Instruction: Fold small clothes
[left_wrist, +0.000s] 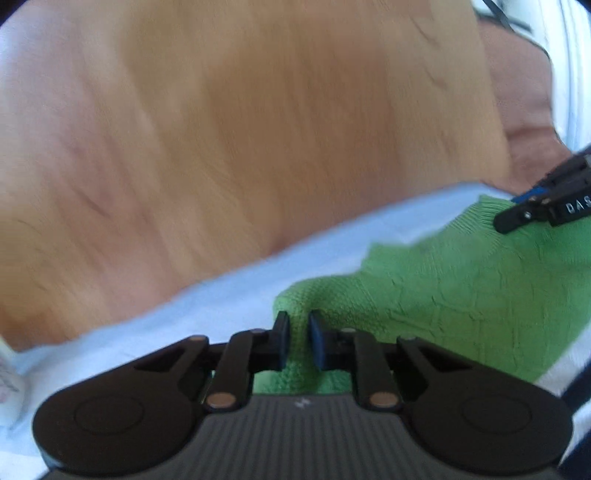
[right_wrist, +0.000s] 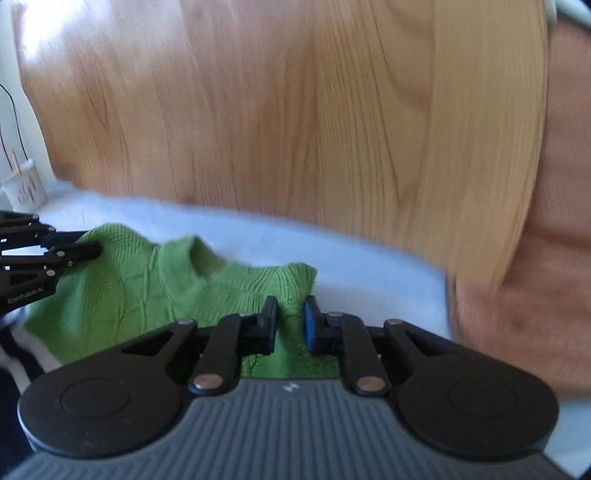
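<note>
A green knitted garment (left_wrist: 443, 295) lies on a pale sheet (left_wrist: 229, 295). In the left wrist view my left gripper (left_wrist: 298, 332) is shut on a pinched fold at the garment's near left corner. My right gripper (left_wrist: 504, 221) reaches in from the right edge, its tip at the far corner of the knit. In the right wrist view my right gripper (right_wrist: 290, 321) is shut on a ribbed edge of the green garment (right_wrist: 122, 288). My left gripper (right_wrist: 92, 249) enters from the left with its tip on the opposite corner. The cloth sags between the two grips.
A wooden board (right_wrist: 295, 110) rises right behind the pale sheet (right_wrist: 351, 266). A pinkish cloth (right_wrist: 554, 221) lies at the right. A small white cup (right_wrist: 24, 184) with sticks stands at the far left, beside a thin black cable.
</note>
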